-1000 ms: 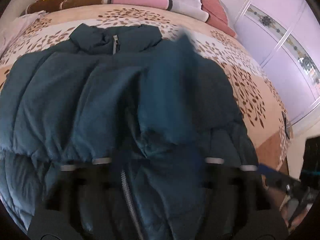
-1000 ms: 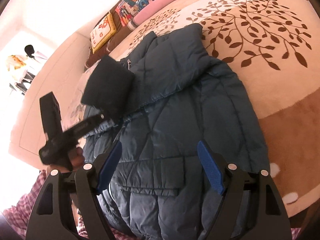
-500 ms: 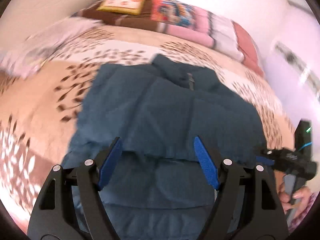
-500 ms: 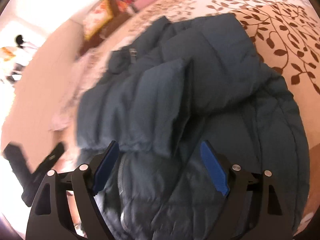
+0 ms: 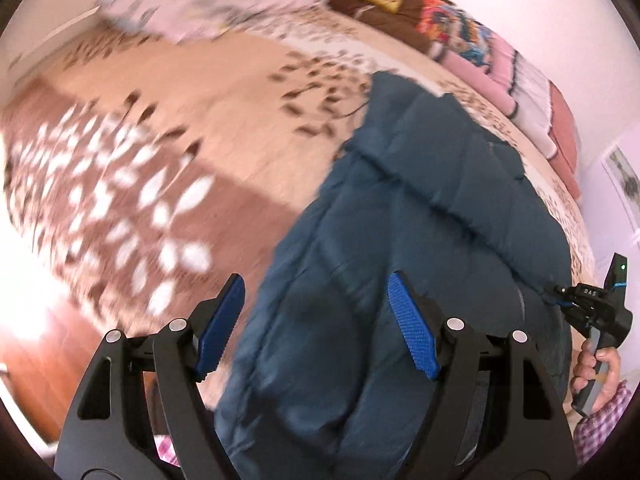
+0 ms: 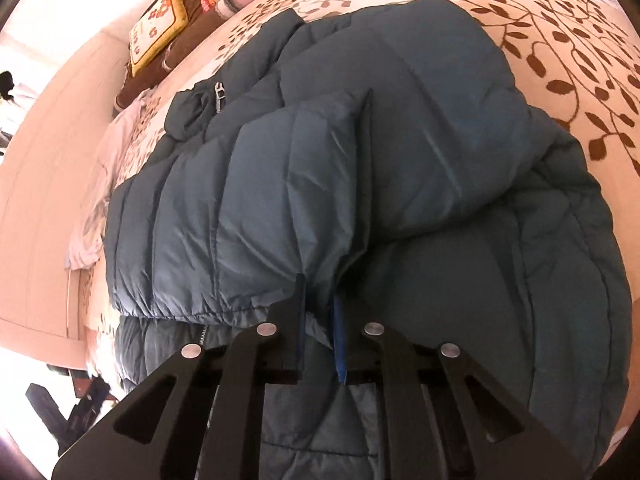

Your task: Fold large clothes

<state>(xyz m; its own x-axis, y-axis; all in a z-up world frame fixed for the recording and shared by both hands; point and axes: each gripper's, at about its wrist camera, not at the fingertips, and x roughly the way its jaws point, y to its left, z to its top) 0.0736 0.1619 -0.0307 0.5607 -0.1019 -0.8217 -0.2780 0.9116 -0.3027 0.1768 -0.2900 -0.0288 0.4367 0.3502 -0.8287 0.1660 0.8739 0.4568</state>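
A dark teal puffer jacket [image 6: 400, 152] lies on the bed with both sleeves folded across its front; it also shows in the left wrist view [image 5: 420, 220]. My right gripper [image 6: 318, 312] is shut on the jacket fabric where the folded sleeve cuffs meet, its jaws close together around a pinch of cloth. My left gripper [image 5: 316, 320] is open and empty, hovering over the jacket's left edge near the hem, with one blue pad [image 5: 412, 340] over the jacket and the other over the bedspread. The right gripper's handle [image 5: 596, 312] shows at that view's right edge.
The bed has a beige and brown leaf-print bedspread [image 5: 160, 152], which also shows in the right wrist view [image 6: 580, 40]. Pillows and folded blankets [image 5: 480, 52] are stacked at the head. A pale garment [image 6: 104, 168] lies beside the jacket's far side. A wooden floor edge [image 5: 36, 368] shows lower left.
My right gripper went from open to shut on the jacket at the sleeve cuffs. My left gripper let go of the sleeve, opened and swung left to the jacket's edge.
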